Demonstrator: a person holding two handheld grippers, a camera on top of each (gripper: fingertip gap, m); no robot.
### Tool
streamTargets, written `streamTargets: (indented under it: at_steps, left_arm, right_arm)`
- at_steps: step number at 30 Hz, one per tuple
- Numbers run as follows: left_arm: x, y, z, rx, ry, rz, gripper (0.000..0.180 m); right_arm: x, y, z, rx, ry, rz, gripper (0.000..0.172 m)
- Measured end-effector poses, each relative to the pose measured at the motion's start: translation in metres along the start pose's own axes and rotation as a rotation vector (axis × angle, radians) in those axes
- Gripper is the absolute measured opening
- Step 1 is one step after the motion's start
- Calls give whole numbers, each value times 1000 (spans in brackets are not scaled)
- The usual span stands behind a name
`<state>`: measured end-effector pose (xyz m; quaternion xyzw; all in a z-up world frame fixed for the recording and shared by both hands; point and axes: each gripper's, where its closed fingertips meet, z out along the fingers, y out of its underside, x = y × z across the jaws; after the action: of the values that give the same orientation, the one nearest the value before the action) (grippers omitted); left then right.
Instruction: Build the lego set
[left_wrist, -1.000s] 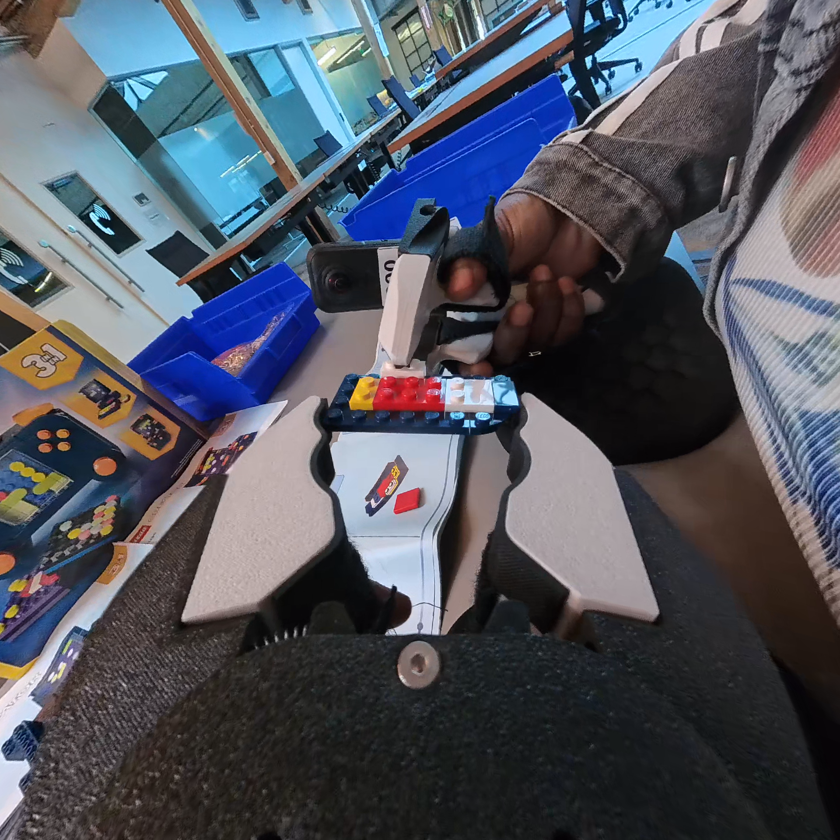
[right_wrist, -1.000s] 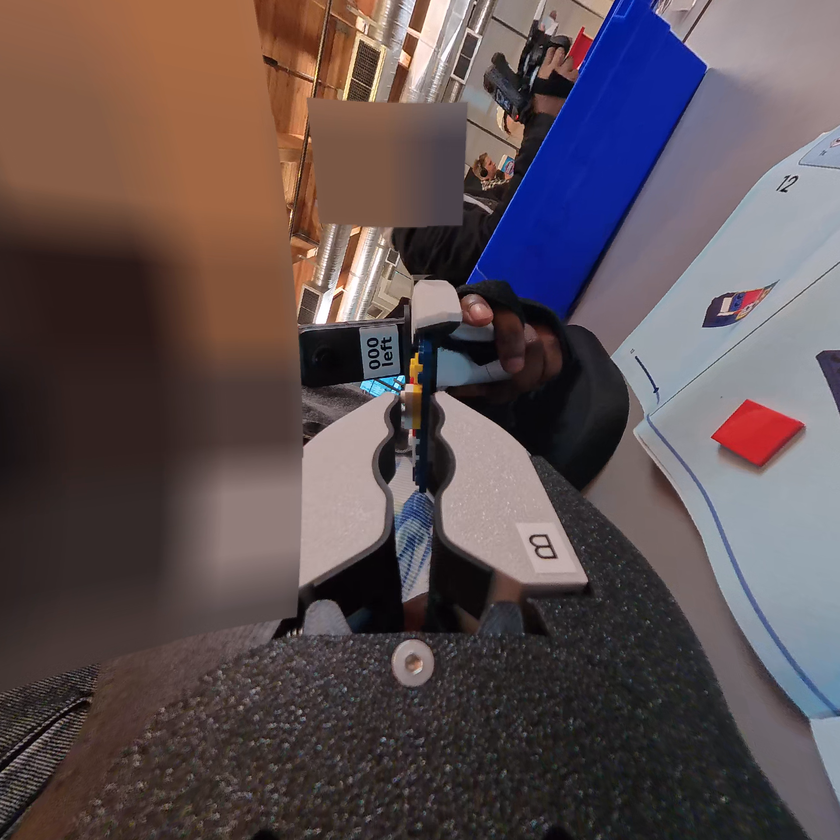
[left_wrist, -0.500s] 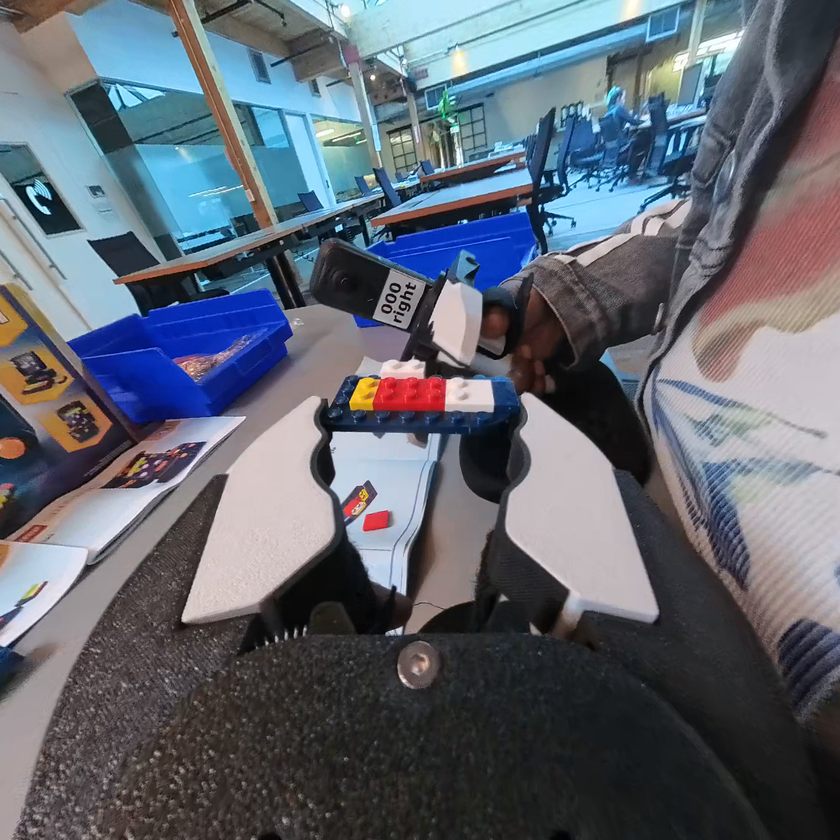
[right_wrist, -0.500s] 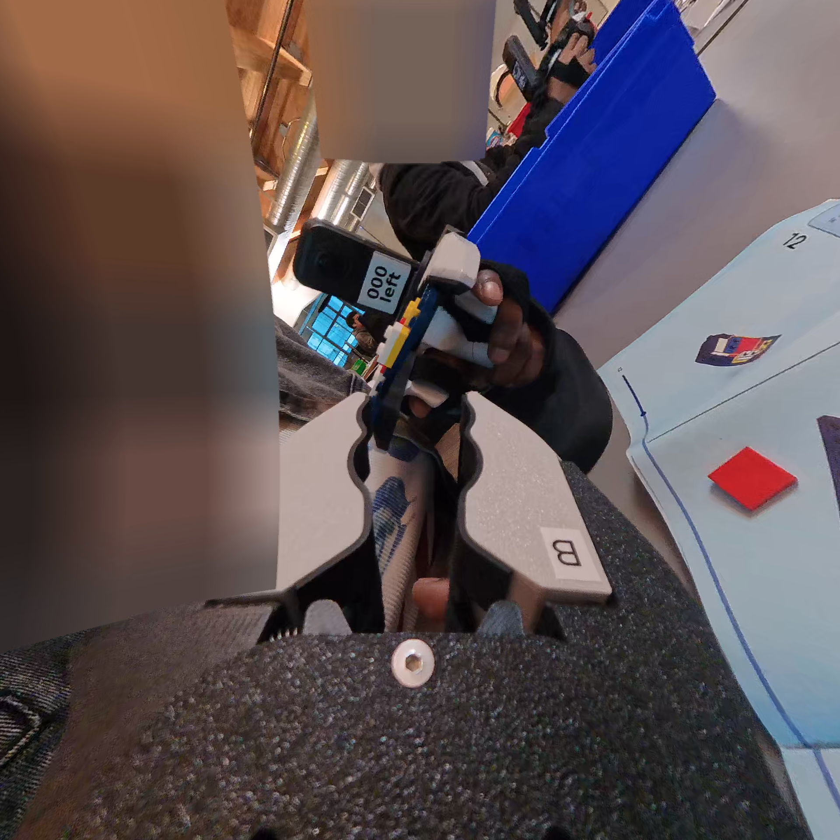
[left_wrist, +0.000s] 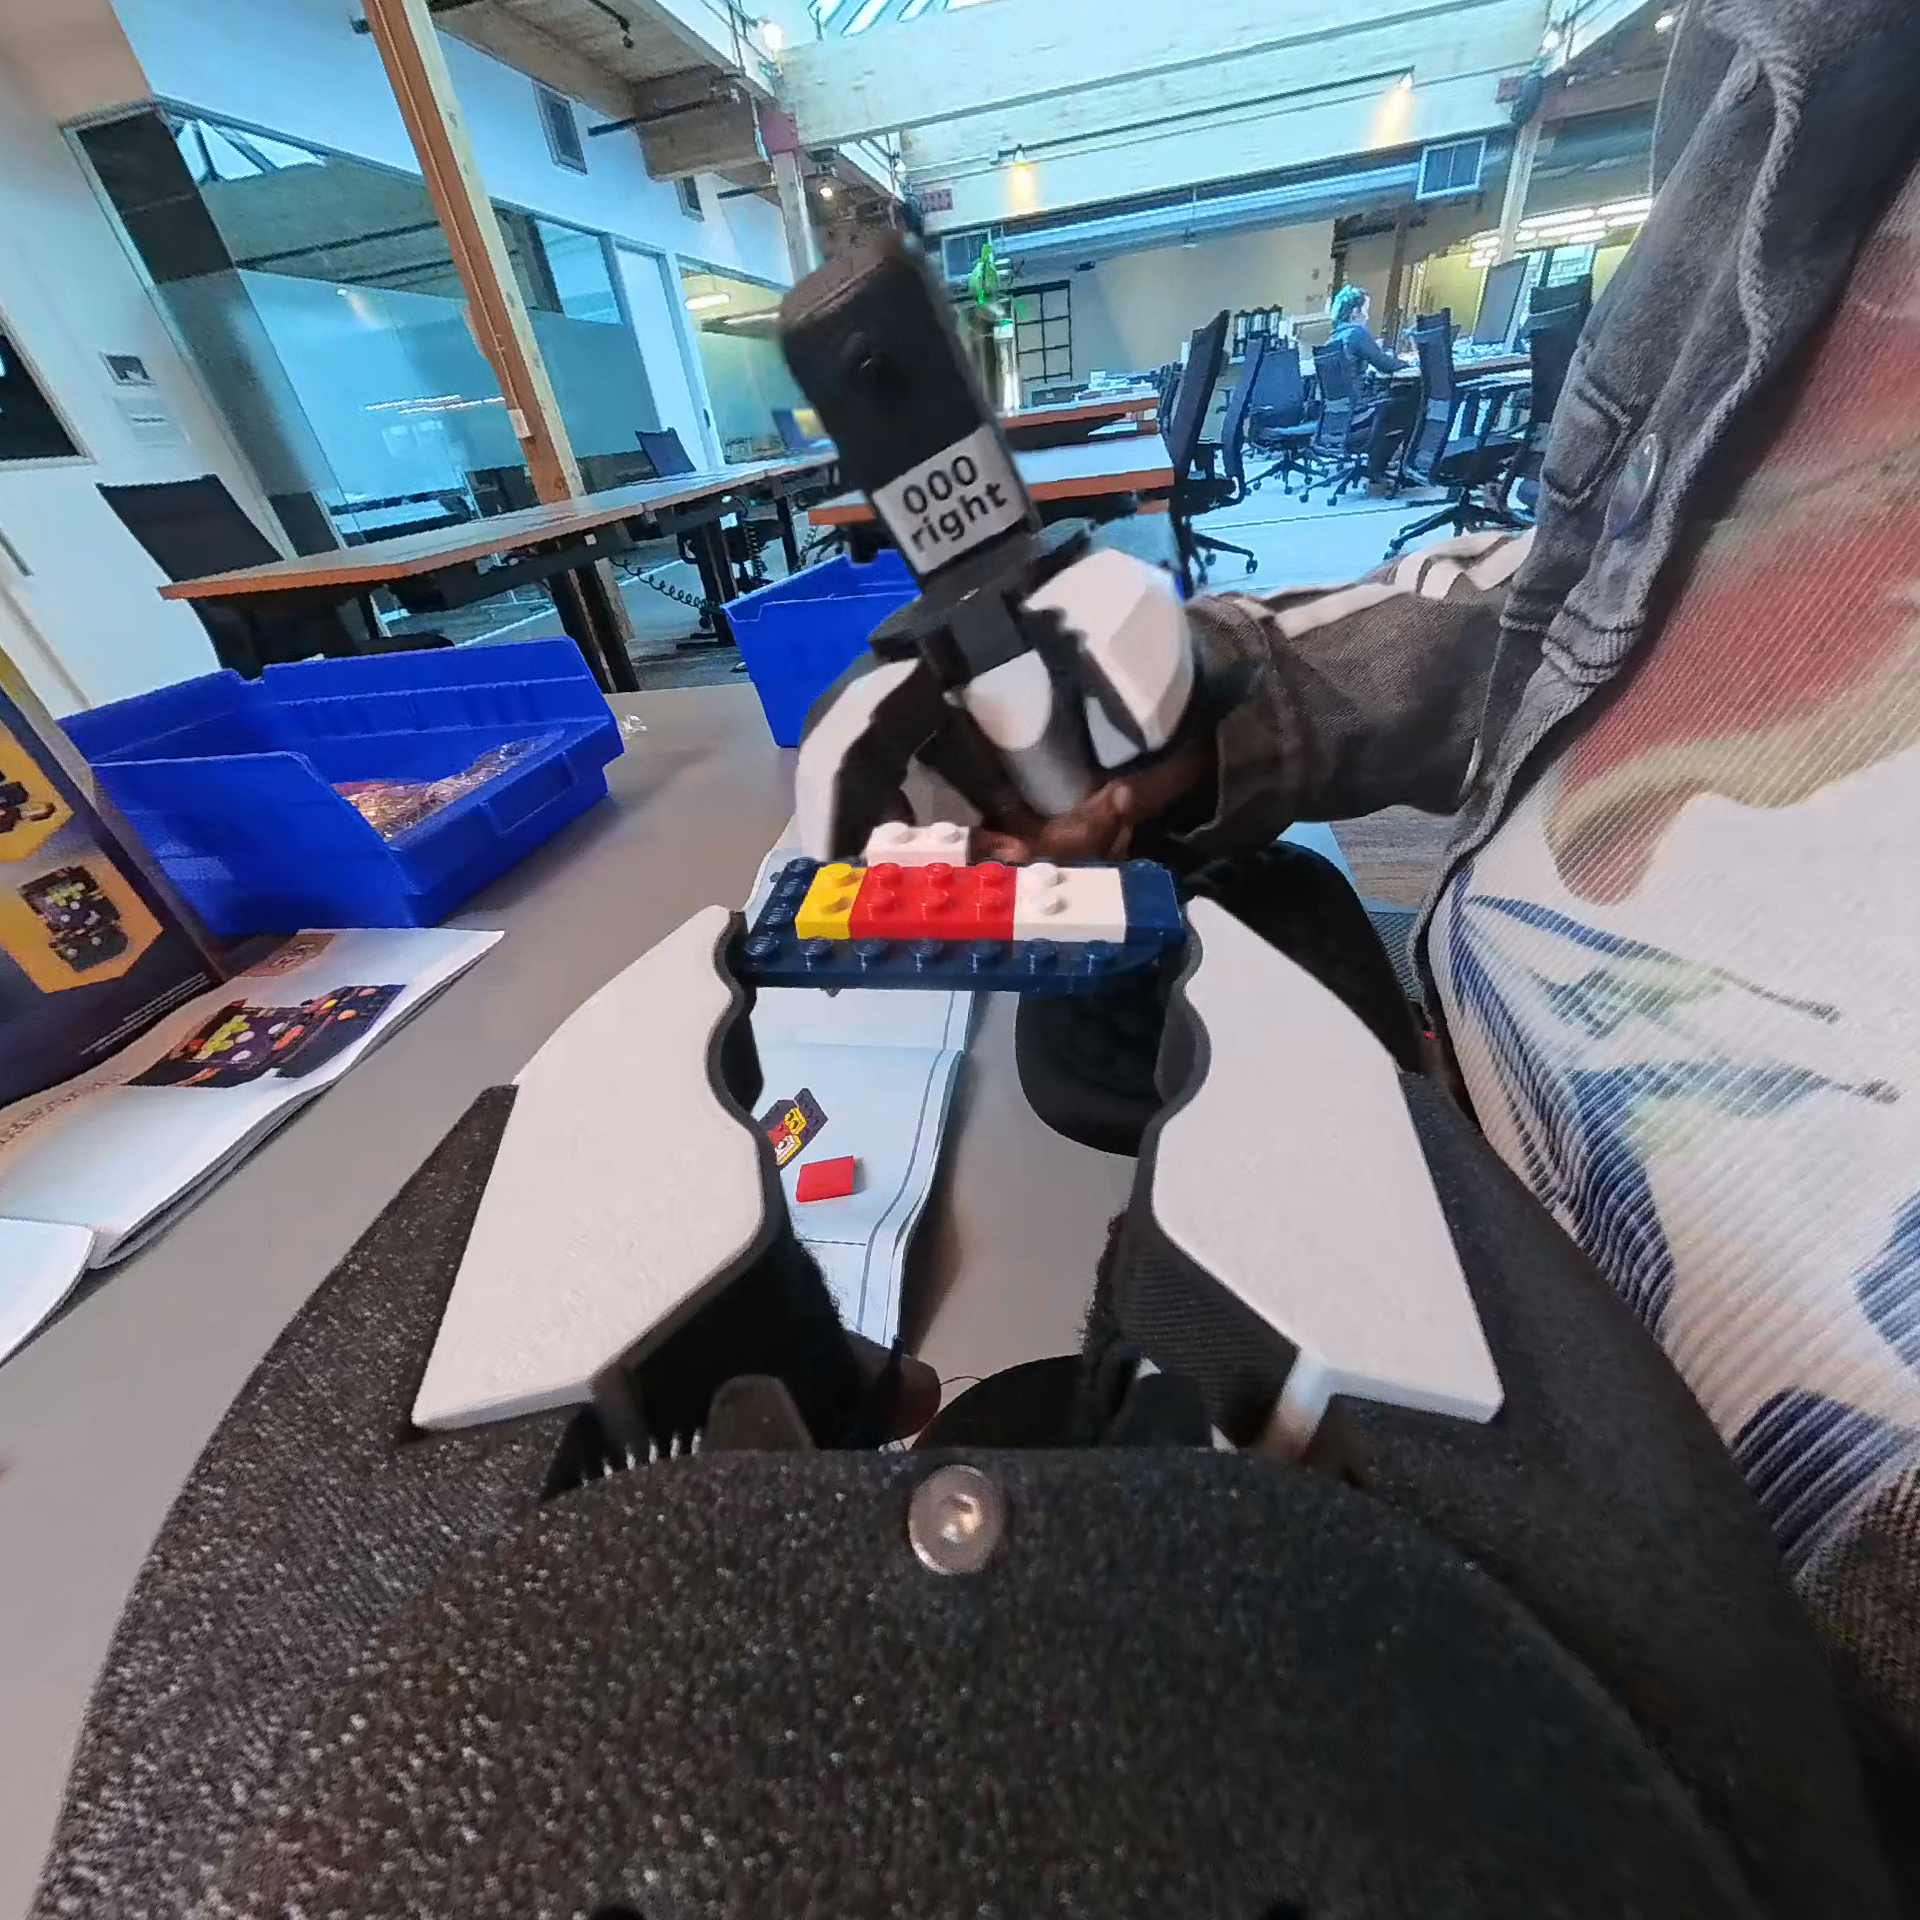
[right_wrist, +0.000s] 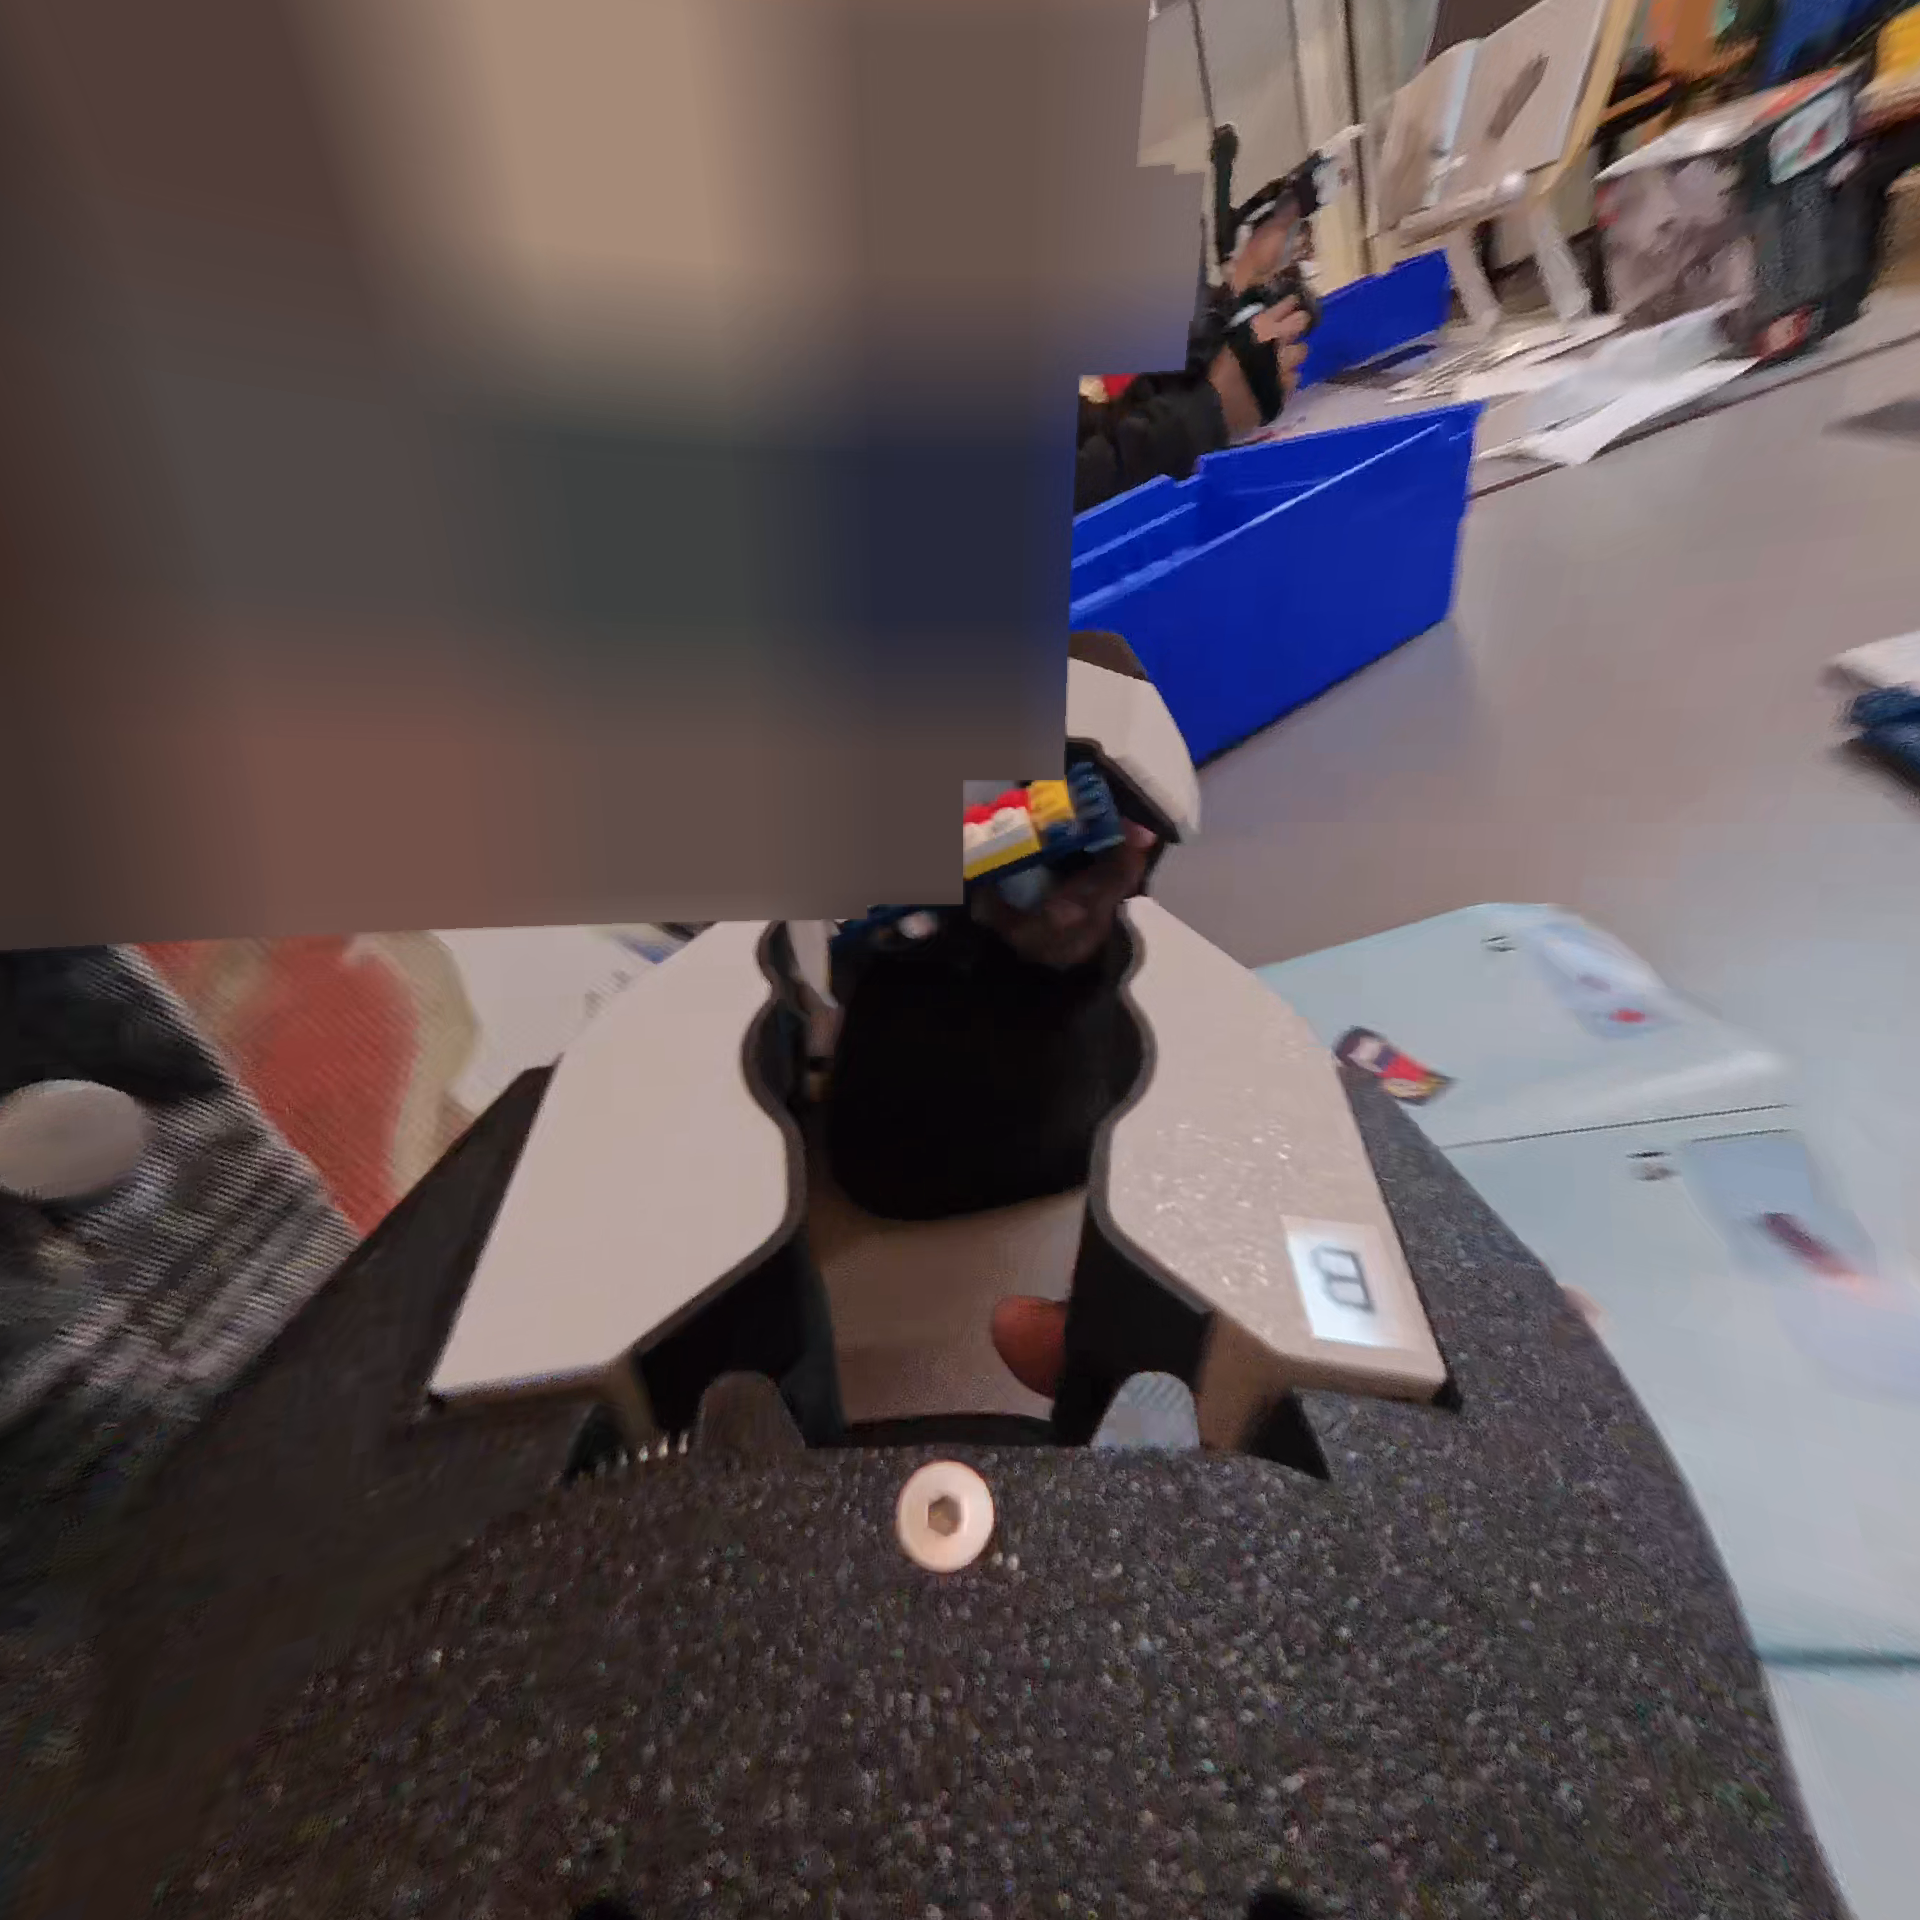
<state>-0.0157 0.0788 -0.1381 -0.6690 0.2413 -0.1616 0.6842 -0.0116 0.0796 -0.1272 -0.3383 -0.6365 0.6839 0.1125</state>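
My left gripper (left_wrist: 958, 971) is shut on a dark blue studded plate (left_wrist: 1039, 961), gripping it by its two ends and holding it level above the table. The plate carries a yellow, a red and a white brick (left_wrist: 935, 902) in a row, and a small white brick (left_wrist: 920, 840) stands at its far edge. My right gripper (right_wrist: 951, 935) is open with nothing between its fingers. In the left wrist view it (left_wrist: 1039, 686) hangs just behind the plate, blurred. In the right wrist view the plate (right_wrist: 1049, 821) shows partly beyond my fingertips.
A light blue instruction sheet (left_wrist: 883, 1122) lies on the grey table below the plate with a loose red tile (left_wrist: 826, 1179) on it. Blue bins (left_wrist: 312, 790) (right_wrist: 1278, 582) stand behind. A printed box (left_wrist: 62, 883) and an open booklet (left_wrist: 208, 1049) are at the left. The grippers are tip to tip, or close to it.
The right gripper was shut on the brick stack on the plate. It has opened, let go and swung back and up. The left gripper kept hold of the plate and turned slightly.
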Motion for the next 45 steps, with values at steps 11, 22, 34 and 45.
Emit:
streamTargets:
  at_steps: [11,22,34,45]
  left_arm:
    - [33,-6,-8,49,225,89,75]
    - [30,9,4,-64,201,124,75]
    - [-8,4,4,-40,-2,-44,80]
    - [-44,35,-9,-341,-514,147,66]
  right_arm:
    - [-6,-10,9,145,-290,492,47]
    - [-3,6,22,104,-327,748,31]
    - [27,-3,6,280,-107,746,5]
    - [70,-22,-30,687,268,711,5]
